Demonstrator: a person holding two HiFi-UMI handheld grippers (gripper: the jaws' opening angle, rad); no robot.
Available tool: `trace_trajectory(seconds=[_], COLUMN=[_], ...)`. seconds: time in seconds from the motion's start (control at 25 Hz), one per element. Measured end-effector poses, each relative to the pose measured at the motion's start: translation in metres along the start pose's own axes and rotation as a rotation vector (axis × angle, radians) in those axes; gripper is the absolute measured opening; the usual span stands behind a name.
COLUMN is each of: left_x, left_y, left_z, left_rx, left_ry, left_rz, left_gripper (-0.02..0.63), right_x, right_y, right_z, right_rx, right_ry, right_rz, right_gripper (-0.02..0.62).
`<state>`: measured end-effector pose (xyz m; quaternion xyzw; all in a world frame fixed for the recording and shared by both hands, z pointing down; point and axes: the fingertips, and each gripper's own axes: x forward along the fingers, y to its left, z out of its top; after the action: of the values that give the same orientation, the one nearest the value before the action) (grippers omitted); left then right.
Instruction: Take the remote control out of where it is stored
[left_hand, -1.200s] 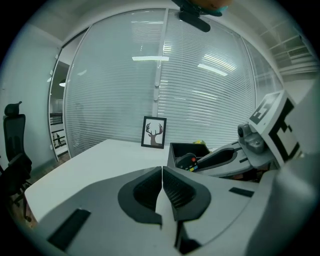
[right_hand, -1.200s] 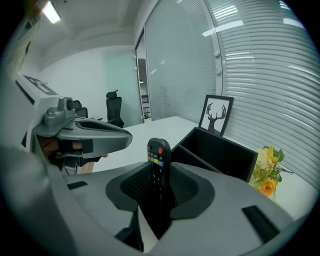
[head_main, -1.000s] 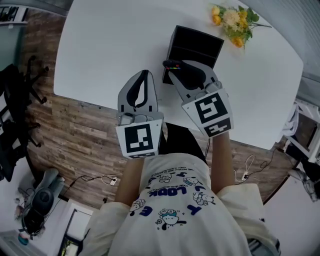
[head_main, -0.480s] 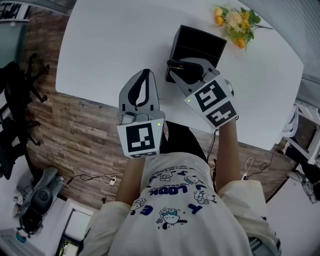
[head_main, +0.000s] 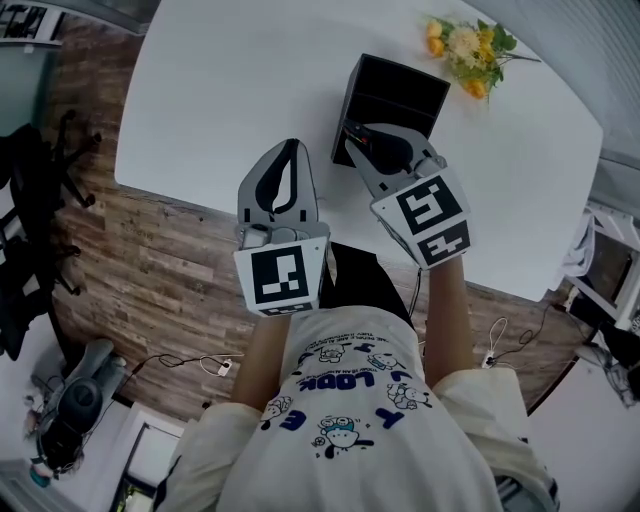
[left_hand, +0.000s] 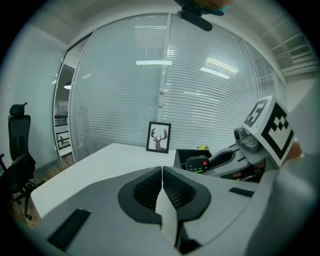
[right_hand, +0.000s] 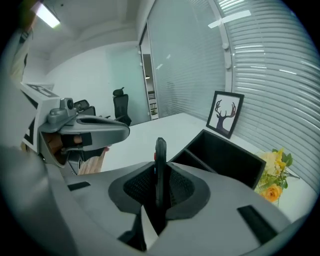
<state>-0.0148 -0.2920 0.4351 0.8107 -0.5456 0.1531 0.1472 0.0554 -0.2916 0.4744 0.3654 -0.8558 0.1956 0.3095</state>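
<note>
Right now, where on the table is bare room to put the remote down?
Bare: the table left of the black box, and a smaller patch right of it, near the flowers. Crowded: the box's near side, where the right gripper is closing on the remote.

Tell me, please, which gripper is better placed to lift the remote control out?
The right gripper: its jaws are closing on the remote control at the black box; left gripper is shut, empty.

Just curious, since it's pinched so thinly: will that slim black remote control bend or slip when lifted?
Probably stiff: the slim black plastic remote control stands straight, edge-on, in the right claw, whose jaws are closing. It looks light, though its smooth casing might let it pivot or slip.
</note>
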Motion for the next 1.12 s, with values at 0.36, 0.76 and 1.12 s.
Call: trace_trajectory(seconds=[0.36, 0.76, 1.12], left_x=[-0.013, -0.031, -0.045], left_y=[-0.007, -0.029, -0.053], left_z=[0.023, 0.069, 0.099], left_rx=[0.006, 0.041, 0.082], left_ry=[-0.038, -0.132, -0.203], left_rz=[-0.018, -0.073, -0.127], left_gripper=[0.017, 0.017, 0.017], right_x=[-0.048, -0.116, -0.157], right_y=[-0.008, -0.015, -0.008], right_z=[0.03, 0.052, 0.055], right_rx=[0.164, 0.263, 0.247], right_ry=[-0.206, -0.424, -0.506], right_rz=[-0.117, -0.357, -0.499], right_gripper=[0.077, 0.077, 0.077])
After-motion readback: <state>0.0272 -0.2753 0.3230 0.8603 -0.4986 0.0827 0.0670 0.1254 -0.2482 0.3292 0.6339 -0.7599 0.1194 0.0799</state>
